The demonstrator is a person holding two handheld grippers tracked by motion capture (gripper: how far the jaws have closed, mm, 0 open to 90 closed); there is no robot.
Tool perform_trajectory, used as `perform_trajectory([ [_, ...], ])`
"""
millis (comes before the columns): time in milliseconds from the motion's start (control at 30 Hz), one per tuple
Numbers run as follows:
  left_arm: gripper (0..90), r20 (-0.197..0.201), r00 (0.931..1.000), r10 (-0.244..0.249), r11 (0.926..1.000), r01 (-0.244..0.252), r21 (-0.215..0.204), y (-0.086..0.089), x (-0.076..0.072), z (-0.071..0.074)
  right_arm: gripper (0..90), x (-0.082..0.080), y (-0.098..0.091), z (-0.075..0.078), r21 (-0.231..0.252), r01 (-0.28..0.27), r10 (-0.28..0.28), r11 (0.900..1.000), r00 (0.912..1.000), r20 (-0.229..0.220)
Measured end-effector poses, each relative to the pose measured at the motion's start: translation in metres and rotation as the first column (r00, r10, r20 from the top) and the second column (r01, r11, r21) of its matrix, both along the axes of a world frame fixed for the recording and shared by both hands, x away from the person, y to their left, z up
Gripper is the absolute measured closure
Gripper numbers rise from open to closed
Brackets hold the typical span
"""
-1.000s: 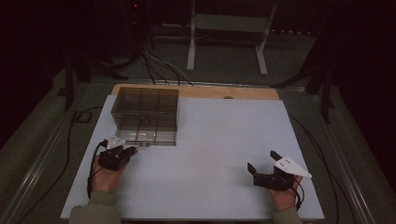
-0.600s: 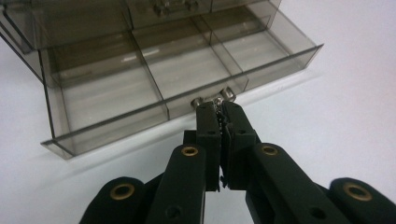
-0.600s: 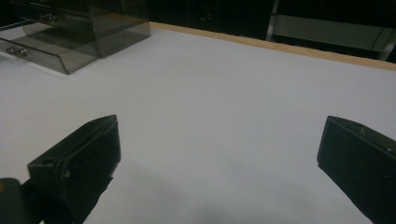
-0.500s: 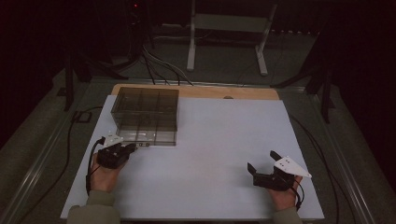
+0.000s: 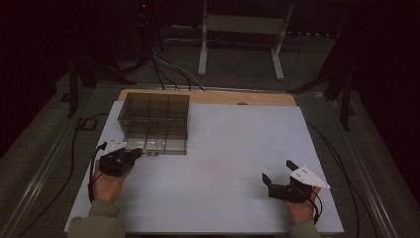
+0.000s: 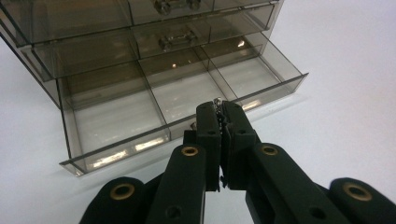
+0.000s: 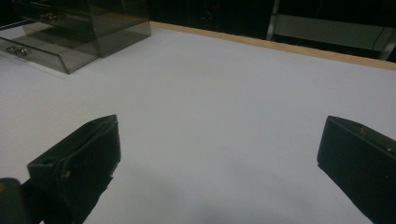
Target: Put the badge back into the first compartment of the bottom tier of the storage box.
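Left gripper (image 6: 218, 109) clamped on small metal knob (image 6: 217, 101) of smoky clear-plastic bottom drawer (image 6: 154, 100), table's 10 o'clock. Risk: knob slips, light organiser (image 5: 154, 121) drags. Right gripper (image 5: 280, 174) apart, idle, 4 o'clock.

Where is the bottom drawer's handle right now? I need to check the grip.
In the left gripper view, the drawer handle sits pinched at the left gripper tips, at the open bottom drawer front's middle.

No lettering, label, brand or number could be read anywhere, neither on the smoked drawer cabinet (image 5: 154, 123) near the table's far-left corner nor elsewhere.
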State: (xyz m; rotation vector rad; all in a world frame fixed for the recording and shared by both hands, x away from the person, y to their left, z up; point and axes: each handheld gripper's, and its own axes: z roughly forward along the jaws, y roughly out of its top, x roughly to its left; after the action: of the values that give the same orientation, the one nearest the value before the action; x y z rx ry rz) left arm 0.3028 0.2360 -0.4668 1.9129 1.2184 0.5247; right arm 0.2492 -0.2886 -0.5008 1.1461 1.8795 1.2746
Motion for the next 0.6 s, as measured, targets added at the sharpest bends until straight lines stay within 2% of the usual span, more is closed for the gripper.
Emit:
perform_trajectory([
  [600, 88.4, 0.031, 0.9995, -0.003, 0.9997, 0.004, -0.022, 0.006, 0.007, 0.016, 0.0, 0.0, 0.0, 0.0, -0.002, -0.001, 0.001, 1.0, 1.0, 0.0],
])
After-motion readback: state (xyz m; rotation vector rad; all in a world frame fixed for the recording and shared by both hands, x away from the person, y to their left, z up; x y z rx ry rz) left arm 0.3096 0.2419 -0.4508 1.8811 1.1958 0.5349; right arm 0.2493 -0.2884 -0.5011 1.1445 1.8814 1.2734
